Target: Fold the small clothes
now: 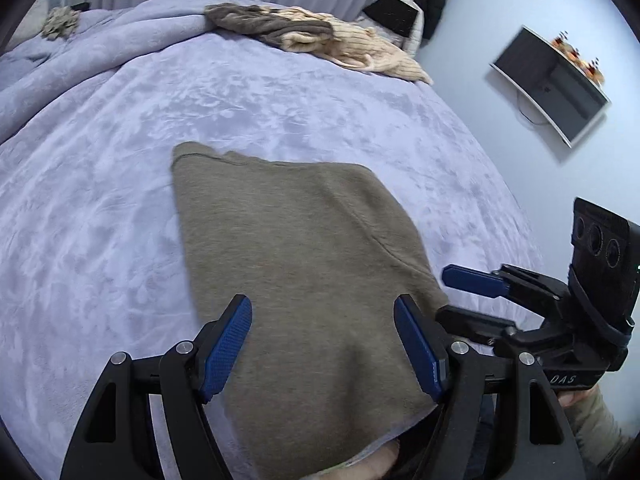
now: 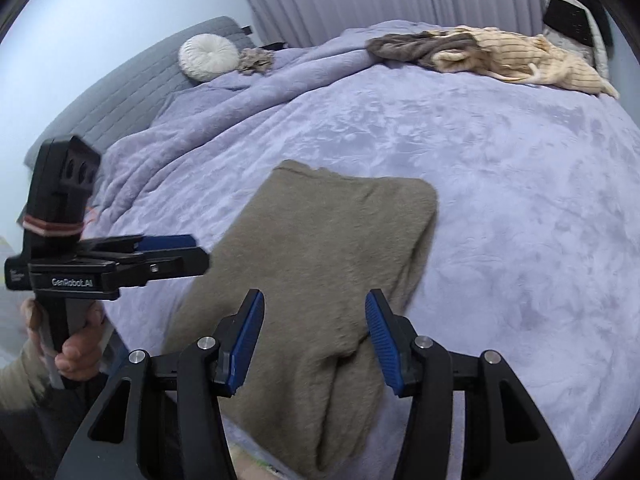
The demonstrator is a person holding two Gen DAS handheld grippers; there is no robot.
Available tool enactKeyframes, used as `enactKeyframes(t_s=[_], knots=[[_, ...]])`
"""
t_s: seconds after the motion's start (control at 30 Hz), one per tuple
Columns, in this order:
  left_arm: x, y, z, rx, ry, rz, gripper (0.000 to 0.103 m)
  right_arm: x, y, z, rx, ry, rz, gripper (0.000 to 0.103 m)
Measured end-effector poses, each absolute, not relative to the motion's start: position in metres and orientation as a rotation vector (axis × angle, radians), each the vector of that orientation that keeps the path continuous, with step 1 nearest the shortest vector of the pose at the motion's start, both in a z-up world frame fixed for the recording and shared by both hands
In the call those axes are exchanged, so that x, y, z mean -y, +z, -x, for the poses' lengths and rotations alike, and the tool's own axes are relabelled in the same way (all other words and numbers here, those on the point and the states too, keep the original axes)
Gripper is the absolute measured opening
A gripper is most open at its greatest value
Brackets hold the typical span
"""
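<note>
Lying flat on the bed (image 1: 100,208), the olive garment (image 1: 304,264) sits beneath both released hand-held grippers, left (image 1: 322,344) and right (image 2: 316,340).

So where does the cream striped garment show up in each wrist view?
Left wrist: cream striped garment lies at the bed's far edge, upper centre-right.
Right wrist: same garment, upper right, far edge.
Shared landmark: the brown-grey garment bunched against its left end.

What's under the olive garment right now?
The olive garment lies on the lavender blanket. Its near end hangs past the bed edge, with something pale showing beneath. Anything else underneath is hidden by the cloth.
</note>
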State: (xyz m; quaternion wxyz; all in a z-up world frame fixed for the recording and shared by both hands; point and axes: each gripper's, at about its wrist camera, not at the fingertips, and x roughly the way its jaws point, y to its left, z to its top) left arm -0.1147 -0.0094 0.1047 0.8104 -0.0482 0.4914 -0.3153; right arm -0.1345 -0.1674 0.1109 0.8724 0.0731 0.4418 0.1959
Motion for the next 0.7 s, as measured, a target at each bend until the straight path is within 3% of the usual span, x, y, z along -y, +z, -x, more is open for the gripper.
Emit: enactKeyframes(t_s=[0.27, 0.53, 0.7], knots=[[0.033, 0.069, 0.112, -1.106, -0.641, -0.013, 0.074, 0.177, 0.054, 0.137, -1.051, 0.376, -0.135, 0.056], [0.041, 0.072, 0.109, -1.112, -0.607, -0.059, 0.074, 0.193, 0.105, 0.108, -0.92, 0.423, -0.164, 0.057], [0.047, 0.07, 0.111, -1.108, -0.568, -0.102, 0.074, 0.181, 0.069, 0.049, -1.052, 0.421, -0.185, 0.057]])
